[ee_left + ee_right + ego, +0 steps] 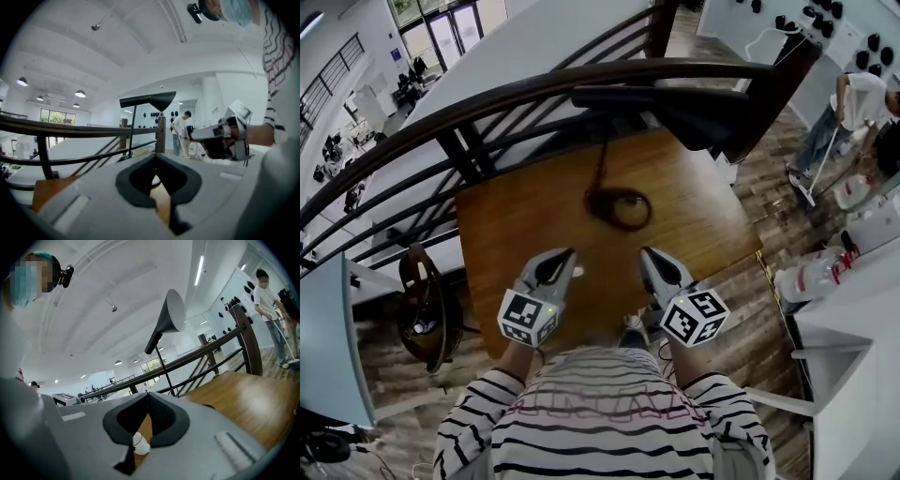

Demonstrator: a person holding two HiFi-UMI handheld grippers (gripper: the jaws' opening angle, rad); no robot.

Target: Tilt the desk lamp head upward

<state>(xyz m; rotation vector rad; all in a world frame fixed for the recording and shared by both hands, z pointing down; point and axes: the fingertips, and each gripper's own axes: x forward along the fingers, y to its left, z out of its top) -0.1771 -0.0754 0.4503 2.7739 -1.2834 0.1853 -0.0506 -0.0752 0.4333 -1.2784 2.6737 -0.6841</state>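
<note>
In the head view there is one wooden desk (pixel 525 234) and one desk lamp on it. Its round base (pixel 619 208) sits near the middle of the desk, and its dark lamp head (pixel 694 117) hangs over the far edge by the railing (pixel 487 108). Two grippers lie at the near edge, side by side and apart, each with one marker cube. The left gripper (pixel 565 255) and the right gripper (pixel 649 255) both point toward the lamp, well short of the base. One second person (pixel 853 112) stands far right on the floor.

In the left gripper view the left gripper (pixel 156 158) has its jaws brought together at the tips. Nothing is between them; only bare desk wood shows through the gap behind. The lamp head (pixel 150 100) stands ahead and above, roughly level on its thin stem. The right gripper (pixel 220 138) shows at the right.

In the right gripper view the right gripper (pixel 147 398) also has its jaws closed tip to tip and holds nothing. The lamp head (pixel 169 312) rises ahead and above it, untouched, with its pale open face toward the right.
</note>
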